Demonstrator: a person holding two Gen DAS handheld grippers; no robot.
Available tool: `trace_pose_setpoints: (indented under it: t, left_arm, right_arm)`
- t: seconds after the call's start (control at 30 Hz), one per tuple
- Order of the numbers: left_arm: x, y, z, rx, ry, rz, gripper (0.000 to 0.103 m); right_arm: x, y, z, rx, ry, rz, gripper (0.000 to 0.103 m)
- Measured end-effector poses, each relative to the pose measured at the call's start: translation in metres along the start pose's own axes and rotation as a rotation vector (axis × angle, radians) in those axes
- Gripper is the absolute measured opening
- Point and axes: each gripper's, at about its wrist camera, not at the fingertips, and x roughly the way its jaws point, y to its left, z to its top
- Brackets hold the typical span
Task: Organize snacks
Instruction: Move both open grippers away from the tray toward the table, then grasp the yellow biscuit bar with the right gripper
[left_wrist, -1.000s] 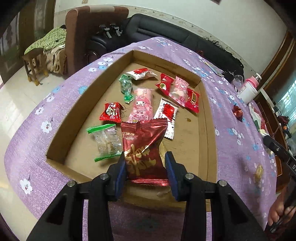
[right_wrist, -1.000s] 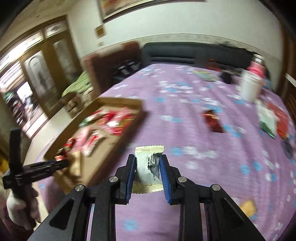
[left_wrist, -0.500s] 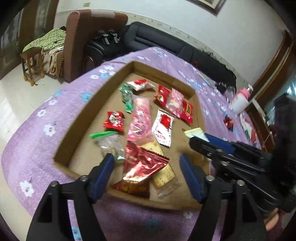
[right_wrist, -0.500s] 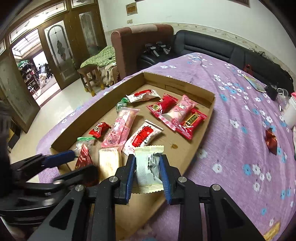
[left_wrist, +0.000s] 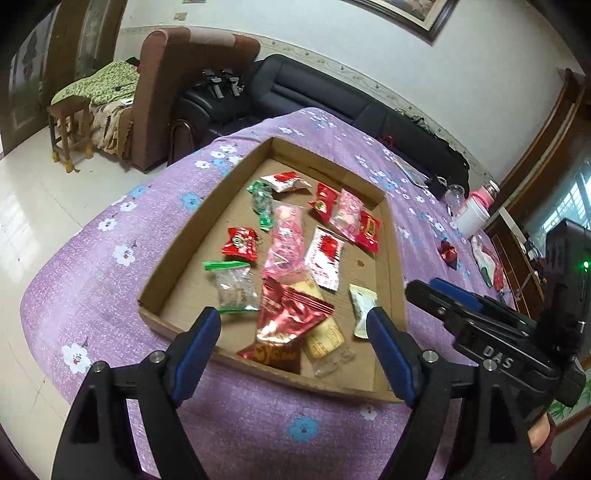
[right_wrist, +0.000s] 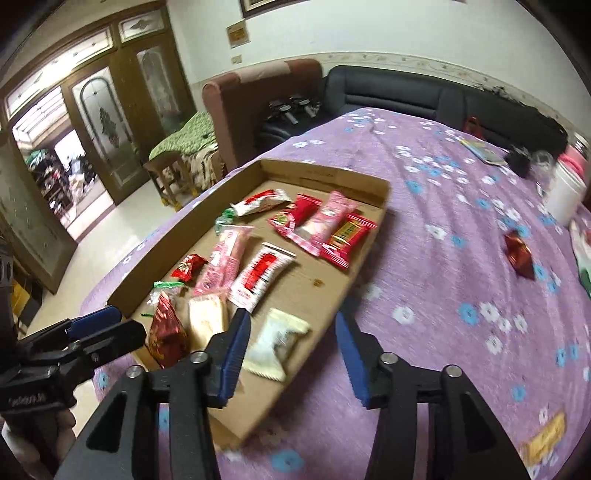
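Left wrist view: the left gripper (left_wrist: 293, 334) hangs over the near edge of a shallow cardboard tray (left_wrist: 173, 266) with its blue fingers (left_wrist: 195, 341) spread wide and nothing between them; they have just been opening. Below the gap a dark red packet (left_wrist: 288, 321) lies in the tray, partly over a yellow biscuit pack (left_wrist: 325, 336). A cream wafer pack (left_wrist: 362, 306) lies in the tray's near right corner, just left of the right gripper (left_wrist: 443, 295), which comes in from the right. More snacks lie further back in the tray. The tray sits on a counter covered by a purple flowered cloth (left_wrist: 92, 266). Beyond it stand a black sofa (left_wrist: 332, 96), a brown armchair (left_wrist: 177, 74) and a wooden stool (left_wrist: 68, 129) on pale floor tiles. A white tub with a pink lid (left_wrist: 474, 218) stands at the cloth's far right.

Right wrist view: the right gripper (right_wrist: 291, 345) has its fingers (right_wrist: 234, 350) parted, having just been opening, and they pinch nothing. The cream wafer pack (right_wrist: 277, 341) lies loose on the tray floor just past the left finger, near the tray's right wall (right_wrist: 351, 280). The dark red packet (right_wrist: 166, 332) and biscuit pack (right_wrist: 207, 319) lie to its left, next to the left gripper (right_wrist: 96, 328). One red candy (right_wrist: 519, 254) lies alone on the cloth, well apart from the tray. Glazed wooden doors (right_wrist: 110, 122) fill the left wall.
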Motion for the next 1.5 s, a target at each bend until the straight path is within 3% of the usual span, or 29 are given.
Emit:
trace_pose_setpoints:
  t: [0.2,0.4,0.63,0.83,0.97,1.17,1.43,1.5]
  left_arm:
    - [-0.002,-0.018,-0.009,0.051,0.016,-0.021,0.081]
    - [-0.001,-0.044,-0.021,0.127,0.025,-0.034,0.081]
    - [0.013,-0.076,-0.042,0.218,0.077,-0.084,0.081]
    - [0.017,-0.111,-0.056,0.33,0.091,-0.098,0.081]
    - [0.016,-0.124,-0.064,0.391,0.077,-0.085,0.081]
    - [0.013,-0.12,-0.065,0.394,0.063,-0.054,0.081]
    - [0.01,-0.111,-0.065,0.375,0.06,-0.038,0.081]
    - [0.009,-0.111,-0.066,0.375,0.057,-0.029,0.081]
  right_arm:
    - [-0.031,-0.041,-0.034,0.107,-0.022,-0.031,0.053]
    - [-0.073,-0.115,-0.079,0.308,-0.074,-0.096,0.054]
    - [-0.135,-0.202,-0.141,0.549,-0.143,-0.246,0.058]
    - [-0.156,-0.235,-0.174,0.669,-0.148,-0.291,0.058]
    - [-0.146,-0.236,-0.167,0.683,-0.135,-0.224,0.058]
    - [-0.111,-0.226,-0.143,0.636,-0.057,-0.206,0.058]
    - [-0.061,-0.212,-0.101,0.479,0.091,-0.329,0.058]
    - [-0.049,-0.204,-0.091,0.412,0.113,-0.374,0.052]
